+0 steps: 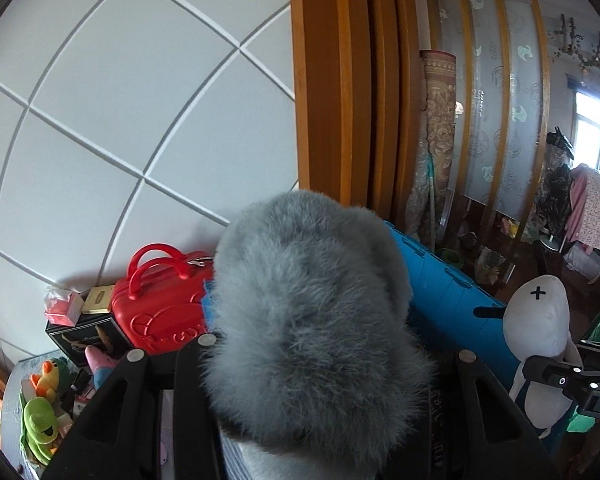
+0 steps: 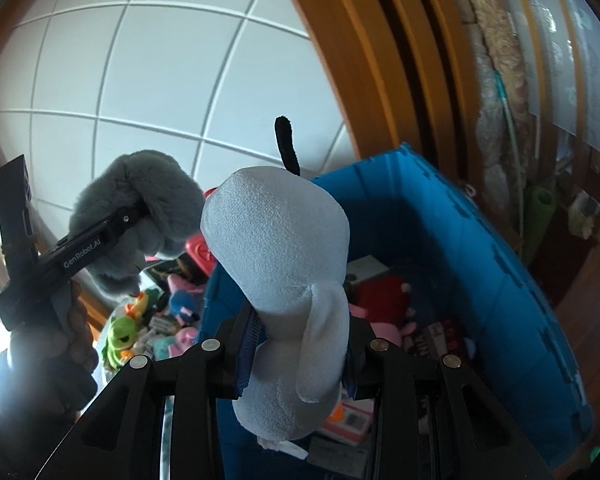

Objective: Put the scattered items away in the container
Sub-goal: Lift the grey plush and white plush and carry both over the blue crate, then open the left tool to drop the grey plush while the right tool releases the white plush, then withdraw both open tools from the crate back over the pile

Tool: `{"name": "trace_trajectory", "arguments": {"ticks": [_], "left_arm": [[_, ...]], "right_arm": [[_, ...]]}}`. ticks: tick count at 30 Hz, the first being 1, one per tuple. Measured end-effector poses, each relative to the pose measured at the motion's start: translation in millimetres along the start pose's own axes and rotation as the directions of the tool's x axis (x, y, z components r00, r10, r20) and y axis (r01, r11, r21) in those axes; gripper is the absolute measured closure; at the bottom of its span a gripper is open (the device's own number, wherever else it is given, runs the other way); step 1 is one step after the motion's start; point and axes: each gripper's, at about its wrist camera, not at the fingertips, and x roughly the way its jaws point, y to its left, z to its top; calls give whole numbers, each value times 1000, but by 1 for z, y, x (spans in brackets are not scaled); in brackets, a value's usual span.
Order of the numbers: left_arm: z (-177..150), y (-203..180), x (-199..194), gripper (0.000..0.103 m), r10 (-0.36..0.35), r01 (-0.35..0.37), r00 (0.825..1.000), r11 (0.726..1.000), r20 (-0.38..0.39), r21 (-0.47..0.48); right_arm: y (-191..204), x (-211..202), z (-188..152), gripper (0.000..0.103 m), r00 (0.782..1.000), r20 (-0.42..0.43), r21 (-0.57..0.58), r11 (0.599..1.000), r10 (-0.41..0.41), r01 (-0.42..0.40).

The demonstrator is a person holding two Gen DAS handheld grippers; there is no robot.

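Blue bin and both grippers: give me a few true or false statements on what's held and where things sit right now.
1. The left gripper is shut on a grey furry toy. True.
2. The right gripper is empty. False: it grips a white plush.
3. The blue bin already holds toys. True.
4. The red case lies inside the bin. False: it sits outside, by the wall.

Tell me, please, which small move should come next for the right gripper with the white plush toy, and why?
Probably carry the right gripper a little further forward over the blue bin, then open its jaws. They are shut on the white plush toy, which hangs near the bin's front edge; the bin is open and already holds toys.
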Motion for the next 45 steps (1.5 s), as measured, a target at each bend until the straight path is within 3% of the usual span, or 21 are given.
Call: {"name": "trace_trajectory", "arguments": {"ticks": [8,25,26,28,29,30,31,32,45], "left_arm": [[14,-33,18,62,-84,84,996,996,-6,41],[19,-51,46,62,-133,134,990,990,-39,35],[20,-50,48,59,-145,146,989,989,-42,21],[21,-46,53,42,-156,157,986,988,-60,3],[22,-45,54,15,-156,156,986,988,-63,-3],[21,-42,53,0,-155,154,987,988,-52,-12],[21,-38,51,0,-152,151,988,988,-36,-24],[21,-33,51,0,-145,144,989,989,-31,-32],[-8,35,35,0,-55,47,995,993,-78,-104]], "right_arm": [[-35,-8,-2,69,998,-8,56,997,-58,59],[-59,-2,3,69,996,-36,83,993,-84,87],[-59,-1,4,68,996,-35,81,993,-83,85],[-58,-1,5,66,996,-28,76,993,-83,85],[-57,-2,6,55,995,-20,72,993,-94,95],[-57,-3,7,22,993,-12,68,991,-114,115],[-57,-3,9,7,991,1,71,989,-133,132],[-58,-6,11,1,988,25,75,986,-150,147],[-28,8,16,1,997,12,28,997,-73,73]]}}
